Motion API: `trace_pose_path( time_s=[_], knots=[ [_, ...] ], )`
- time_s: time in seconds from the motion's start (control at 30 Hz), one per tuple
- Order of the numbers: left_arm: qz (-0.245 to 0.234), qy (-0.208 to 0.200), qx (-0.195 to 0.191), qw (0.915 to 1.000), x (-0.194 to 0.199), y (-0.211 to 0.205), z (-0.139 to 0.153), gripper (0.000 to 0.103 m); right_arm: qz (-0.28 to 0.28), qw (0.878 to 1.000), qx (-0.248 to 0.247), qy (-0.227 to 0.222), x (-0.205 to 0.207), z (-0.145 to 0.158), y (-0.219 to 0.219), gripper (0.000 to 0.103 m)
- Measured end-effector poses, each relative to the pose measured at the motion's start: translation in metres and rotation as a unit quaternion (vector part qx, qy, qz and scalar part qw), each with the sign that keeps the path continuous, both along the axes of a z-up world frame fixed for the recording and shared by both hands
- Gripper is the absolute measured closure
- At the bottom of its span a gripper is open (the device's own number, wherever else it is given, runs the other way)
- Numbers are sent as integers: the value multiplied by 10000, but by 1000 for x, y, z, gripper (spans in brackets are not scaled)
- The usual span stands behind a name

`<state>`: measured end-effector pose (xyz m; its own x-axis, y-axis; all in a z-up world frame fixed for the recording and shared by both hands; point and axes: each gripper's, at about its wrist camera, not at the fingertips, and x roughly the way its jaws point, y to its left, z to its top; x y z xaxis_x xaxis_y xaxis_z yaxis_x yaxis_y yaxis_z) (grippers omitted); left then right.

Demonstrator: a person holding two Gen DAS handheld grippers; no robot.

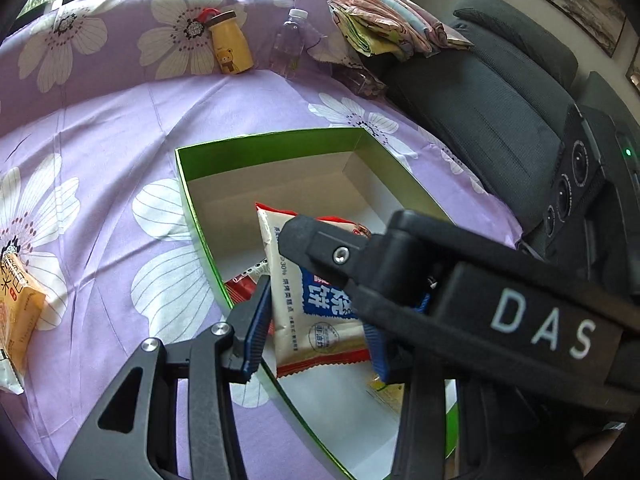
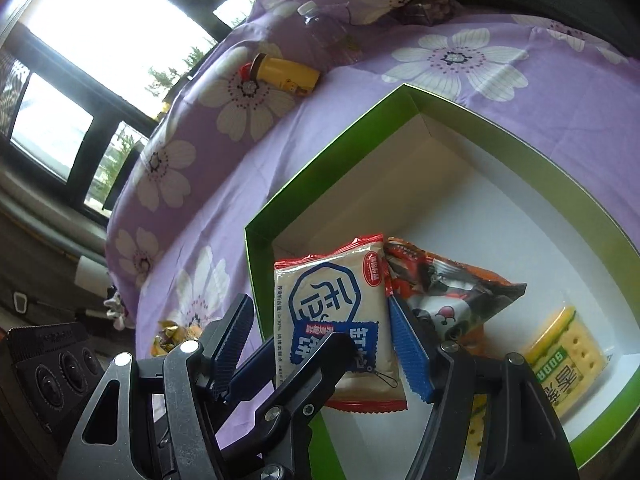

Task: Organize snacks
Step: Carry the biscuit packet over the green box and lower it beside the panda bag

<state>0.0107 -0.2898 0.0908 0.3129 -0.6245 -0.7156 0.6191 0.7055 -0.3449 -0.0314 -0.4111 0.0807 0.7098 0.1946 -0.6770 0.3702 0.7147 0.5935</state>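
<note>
A cream biscuit packet (image 1: 320, 304) (image 2: 332, 304) with a blue label and red ends hangs over the near left corner of the green box (image 1: 280, 136) (image 2: 320, 152). My left gripper (image 1: 316, 320) (image 2: 296, 356) is shut on the packet's lower part, one blue pad at each side. My right gripper (image 2: 320, 320) (image 1: 320, 264) straddles the same packet with its jaws half apart. Its right pad lies against the packet's edge and its left pad stands clear. Inside the box lie a red, black and white snack bag (image 2: 448, 296) and a yellow cracker packet (image 2: 560, 360).
The box sits on a purple flowered cloth (image 1: 120, 128). An orange snack packet (image 1: 20, 312) lies at the far left and gold-wrapped sweets (image 2: 176, 336) near the cloth's edge. A yellow bottle (image 1: 230, 44), a clear water bottle (image 1: 288, 44), folded cloths (image 1: 384, 24) and a dark sofa (image 1: 500, 100) stand behind.
</note>
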Motion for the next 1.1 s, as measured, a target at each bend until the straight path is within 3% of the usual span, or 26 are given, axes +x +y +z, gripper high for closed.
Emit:
trace_pose_path(
  time_s=[0.3,1.1],
  knots=[
    [147,-7,261,9996,0,4,-3,63,142,9997,194,94,5,-9,0,32],
    [140,66,204,9997,-2,29,-6,68,537,9981,-31,310,16,-9,19,32]
  ],
)
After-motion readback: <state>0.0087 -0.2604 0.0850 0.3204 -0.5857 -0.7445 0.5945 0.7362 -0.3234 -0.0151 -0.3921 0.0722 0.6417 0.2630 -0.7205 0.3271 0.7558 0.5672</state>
